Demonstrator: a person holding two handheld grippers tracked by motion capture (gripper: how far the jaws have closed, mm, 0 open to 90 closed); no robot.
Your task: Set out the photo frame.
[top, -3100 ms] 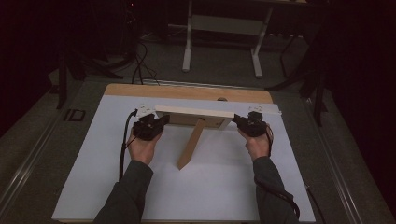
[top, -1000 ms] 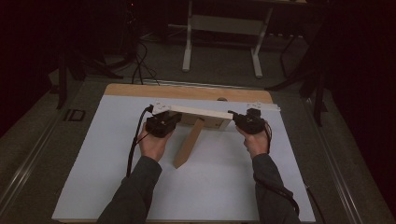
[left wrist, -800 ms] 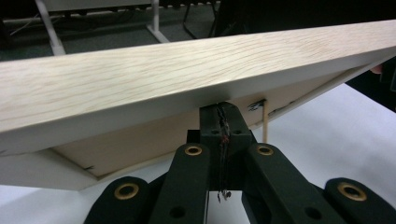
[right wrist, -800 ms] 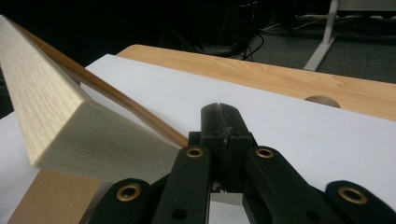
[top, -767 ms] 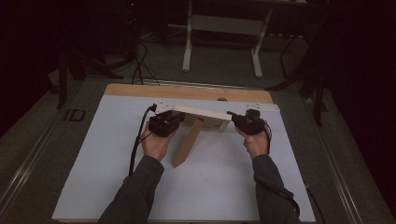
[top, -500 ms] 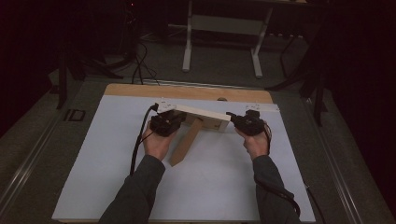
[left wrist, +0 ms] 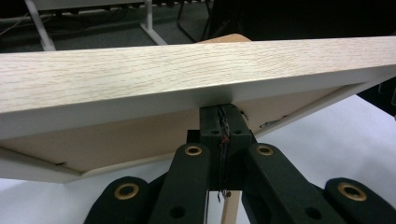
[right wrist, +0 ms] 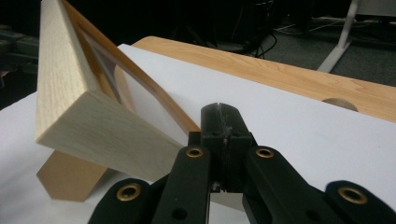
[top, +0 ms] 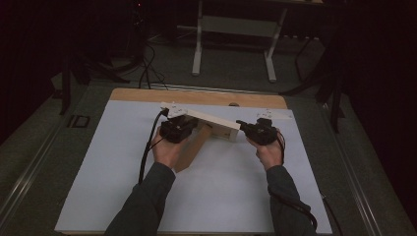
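A light wooden picture frame (top: pixel 212 121) stands tilted on the white sheet, propped by its wooden stand leg (top: pixel 189 150). My left gripper (top: pixel 181 127) is behind the frame near its left half. Its jaws are shut, and their tips touch the lower back edge of the frame (left wrist: pixel 187 65) in the left gripper view (left wrist: pixel 222 114). My right gripper (top: pixel 242 125) sits at the frame's right end, jaws shut, tips (right wrist: pixel 222 114) just beside the frame's end corner (right wrist: pixel 93 121). The stand leg (right wrist: pixel 70 179) shows below that corner.
The white sheet (top: pixel 221 196) covers most of a wooden tabletop (top: pixel 196 97) with a round hole (top: pixel 234 104) near its far edge. Beyond the table a white metal stand (top: pixel 199 44) and cables lie on a dark floor.
My left hand has slid right along the back of the frame. The frame has turned clockwise, its left end going farther away and its right end nearer. The right hand barely moved.
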